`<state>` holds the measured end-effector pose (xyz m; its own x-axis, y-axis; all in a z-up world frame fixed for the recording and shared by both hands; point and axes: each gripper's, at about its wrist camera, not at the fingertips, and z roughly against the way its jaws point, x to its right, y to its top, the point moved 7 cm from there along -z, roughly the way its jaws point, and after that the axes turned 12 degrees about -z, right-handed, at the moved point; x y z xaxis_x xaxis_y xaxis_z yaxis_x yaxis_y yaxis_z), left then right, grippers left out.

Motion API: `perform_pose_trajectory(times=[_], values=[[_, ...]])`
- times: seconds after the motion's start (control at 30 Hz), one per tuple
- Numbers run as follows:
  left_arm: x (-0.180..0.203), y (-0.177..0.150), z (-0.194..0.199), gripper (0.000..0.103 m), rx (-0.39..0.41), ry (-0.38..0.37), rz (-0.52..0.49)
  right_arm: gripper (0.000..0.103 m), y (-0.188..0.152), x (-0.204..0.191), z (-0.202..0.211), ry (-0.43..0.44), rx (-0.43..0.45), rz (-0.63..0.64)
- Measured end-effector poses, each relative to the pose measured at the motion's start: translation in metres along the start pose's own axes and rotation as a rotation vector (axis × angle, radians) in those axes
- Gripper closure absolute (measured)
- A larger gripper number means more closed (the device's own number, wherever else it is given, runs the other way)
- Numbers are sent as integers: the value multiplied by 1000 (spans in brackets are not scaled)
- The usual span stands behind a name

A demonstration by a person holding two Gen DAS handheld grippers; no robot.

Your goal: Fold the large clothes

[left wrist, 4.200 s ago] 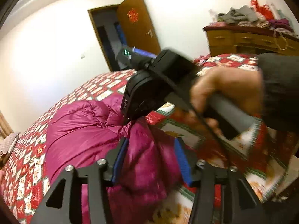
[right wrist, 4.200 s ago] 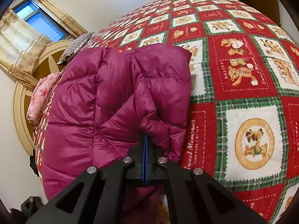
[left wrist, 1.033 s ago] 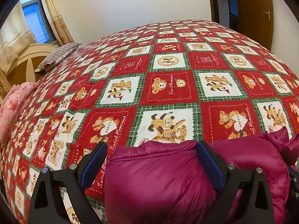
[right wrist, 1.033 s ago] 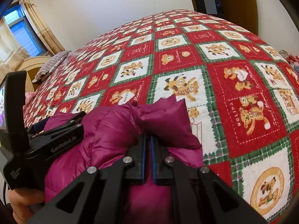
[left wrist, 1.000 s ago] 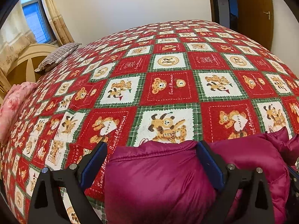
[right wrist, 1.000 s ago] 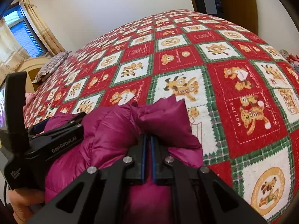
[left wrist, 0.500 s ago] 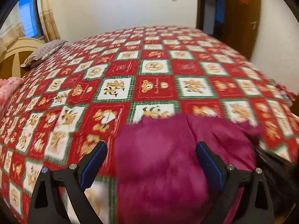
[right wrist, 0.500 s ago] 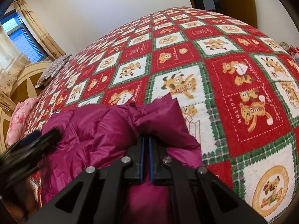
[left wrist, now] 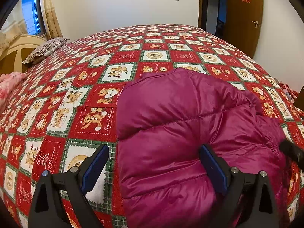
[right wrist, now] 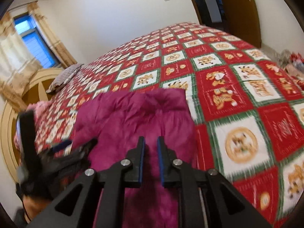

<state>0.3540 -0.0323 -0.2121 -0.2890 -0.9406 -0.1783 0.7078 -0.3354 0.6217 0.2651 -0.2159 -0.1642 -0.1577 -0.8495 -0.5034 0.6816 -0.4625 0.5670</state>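
Observation:
A magenta puffer jacket (left wrist: 180, 123) lies folded in a thick bundle on the red patchwork quilt (left wrist: 114, 66), at the near right of the bed. My left gripper (left wrist: 153, 169) hovers wide open over the bundle's near left edge, its left finger over bare quilt, its right finger beside a puffy fold. In the blurred right wrist view the jacket (right wrist: 136, 117) lies just beyond my right gripper (right wrist: 151, 157). Its jaws are opening, with a narrow gap and no cloth pinched. The left gripper (right wrist: 76, 144) shows blurred at the left, held by a hand.
A striped pillow (left wrist: 47, 47) and pink bedding (left wrist: 9, 83) lie by the wooden headboard at the far left. A brown door (left wrist: 243, 19) stands at the back right, a curtained window (right wrist: 32, 38) at the left. Clutter lies beyond the bed's right edge.
My right gripper has let go of the jacket fold and pulled back and up. The left gripper has drawn back too, so more of the folded jacket shows ahead.

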Motion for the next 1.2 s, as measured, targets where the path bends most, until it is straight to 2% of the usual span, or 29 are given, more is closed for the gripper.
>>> perform_pose_trajectory(times=[0.07, 0.17, 0.37, 0.57, 0.6, 0.67, 0.7, 0.73, 0.77, 0.87, 1.0, 1.07, 1.2], values=[[1, 1, 1, 6, 3, 11, -12, 87, -14, 3, -5, -46, -3, 11], [2, 0, 2, 6, 7, 28, -25, 87, -24, 14, -18, -34, -5, -49], [5, -1, 2, 6, 10, 66, -33, 88, -25, 16, -28, -34, 24, -3], [6, -3, 18, 6, 19, 104, -74, 87, -20, 12, -18, -36, -24, 2], [5, -4, 23, 6, 24, 112, -76, 83, -18, 12, -11, -21, -25, -12], [3, -5, 31, 6, 34, 125, -75, 67, -14, 10, 8, 28, 14, -44], [2, -6, 34, 6, 36, 128, -73, 47, -12, 8, 16, 36, 38, -52], [1, -6, 37, 6, 36, 130, -71, 34, -11, 8, 25, 37, 66, -56], [1, -7, 40, 6, 37, 130, -67, 31, -12, 8, 30, 37, 80, -56], [-1, -7, 46, 6, 41, 123, -57, 31, -15, 10, 37, 33, 74, -58], [-1, -9, 51, 6, 46, 92, -47, 31, -22, 24, 33, 19, 51, -88], [-3, -11, 54, 6, 54, 50, -28, 31, -25, 30, 32, 17, 36, -97], [-19, -18, 57, 6, 69, -185, 122, 31, -26, 39, 38, 28, 23, -110]])
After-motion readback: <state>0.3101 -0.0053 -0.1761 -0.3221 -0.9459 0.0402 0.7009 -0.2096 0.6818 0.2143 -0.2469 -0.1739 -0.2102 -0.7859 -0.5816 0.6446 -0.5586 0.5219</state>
